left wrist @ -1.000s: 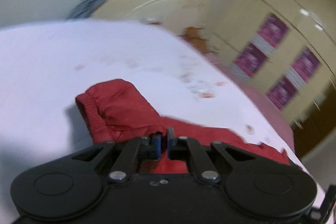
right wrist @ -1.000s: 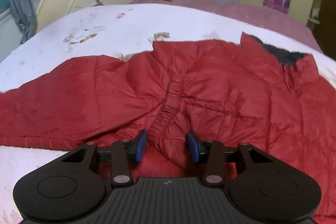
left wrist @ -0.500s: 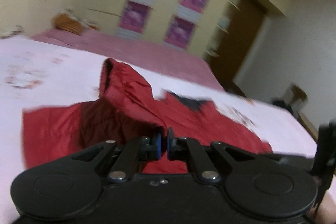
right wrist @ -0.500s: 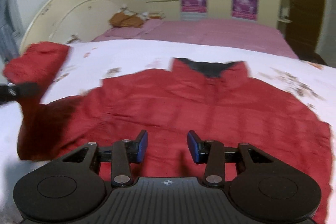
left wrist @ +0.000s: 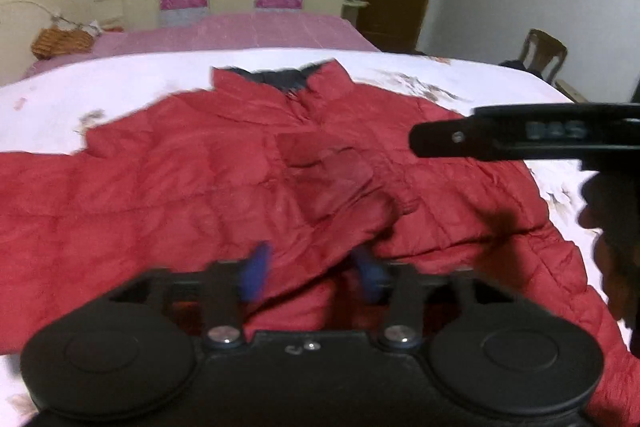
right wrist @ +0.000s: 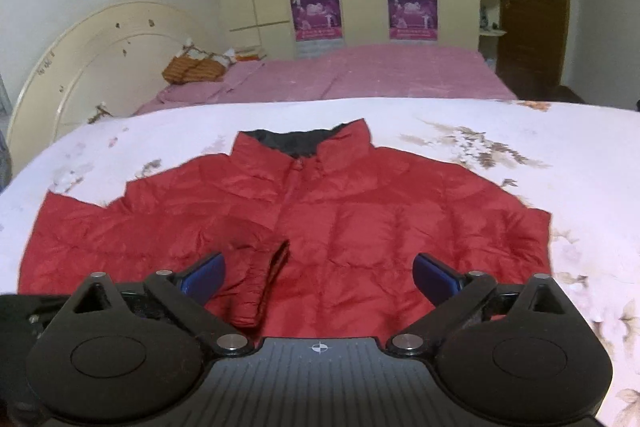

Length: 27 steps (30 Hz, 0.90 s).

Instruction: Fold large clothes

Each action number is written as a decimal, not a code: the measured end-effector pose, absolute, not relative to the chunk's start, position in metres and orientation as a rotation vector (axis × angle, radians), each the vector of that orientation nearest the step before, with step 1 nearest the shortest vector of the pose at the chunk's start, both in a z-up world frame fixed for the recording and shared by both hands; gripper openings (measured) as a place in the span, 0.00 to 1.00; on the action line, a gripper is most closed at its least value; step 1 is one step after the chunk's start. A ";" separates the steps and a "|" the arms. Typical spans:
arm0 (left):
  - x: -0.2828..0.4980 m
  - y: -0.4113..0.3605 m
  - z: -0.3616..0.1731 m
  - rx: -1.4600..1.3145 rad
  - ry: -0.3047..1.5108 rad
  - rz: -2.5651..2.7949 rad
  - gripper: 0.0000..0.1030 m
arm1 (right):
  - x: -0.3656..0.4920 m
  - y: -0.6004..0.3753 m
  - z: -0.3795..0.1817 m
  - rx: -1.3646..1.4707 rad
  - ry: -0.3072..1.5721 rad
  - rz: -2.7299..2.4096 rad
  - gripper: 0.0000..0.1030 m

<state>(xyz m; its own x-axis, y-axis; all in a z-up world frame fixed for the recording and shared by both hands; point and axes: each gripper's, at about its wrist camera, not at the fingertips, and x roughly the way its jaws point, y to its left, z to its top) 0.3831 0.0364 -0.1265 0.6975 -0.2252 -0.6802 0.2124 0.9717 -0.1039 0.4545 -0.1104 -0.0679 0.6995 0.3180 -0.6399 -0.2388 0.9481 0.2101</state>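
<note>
While the red jacket (right wrist: 360, 227) lies flat across the bed (right wrist: 520, 131), collar toward the far edge and hem nearest me, one sleeve (right wrist: 256, 279) is folded onto its chest, cuff just ahead of my left gripper (left wrist: 312, 271). Its jaws are opening, the fabric slack between them. My right gripper (right wrist: 318, 277) is opening too, empty above the hem, nearer the unfolded side. The wardrobe posters' writing is illegible.

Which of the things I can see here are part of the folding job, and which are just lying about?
Part of the job:
red jacket
its folded-in sleeve
left tool, opening
right tool, opening

Lying about:
basket
posters
chair
pink bed
</note>
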 end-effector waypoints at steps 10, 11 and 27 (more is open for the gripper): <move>0.316 0.135 -0.100 0.028 0.663 0.080 0.67 | 0.489 -0.063 -0.113 0.139 0.903 0.426 0.51; 0.309 0.148 -0.101 0.024 0.668 0.118 0.68 | 0.489 -0.060 -0.115 0.135 0.906 0.425 0.48; 0.362 0.145 -0.146 0.108 0.732 0.130 0.52 | 0.489 -0.142 -0.051 0.132 0.697 0.219 0.18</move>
<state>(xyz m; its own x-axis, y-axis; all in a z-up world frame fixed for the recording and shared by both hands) 0.3621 0.1451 -0.1460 0.7363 0.1562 -0.6584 -0.0809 0.9863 0.1435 0.4885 -0.1424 -0.0511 0.7452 0.2437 -0.6207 -0.1557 0.9687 0.1934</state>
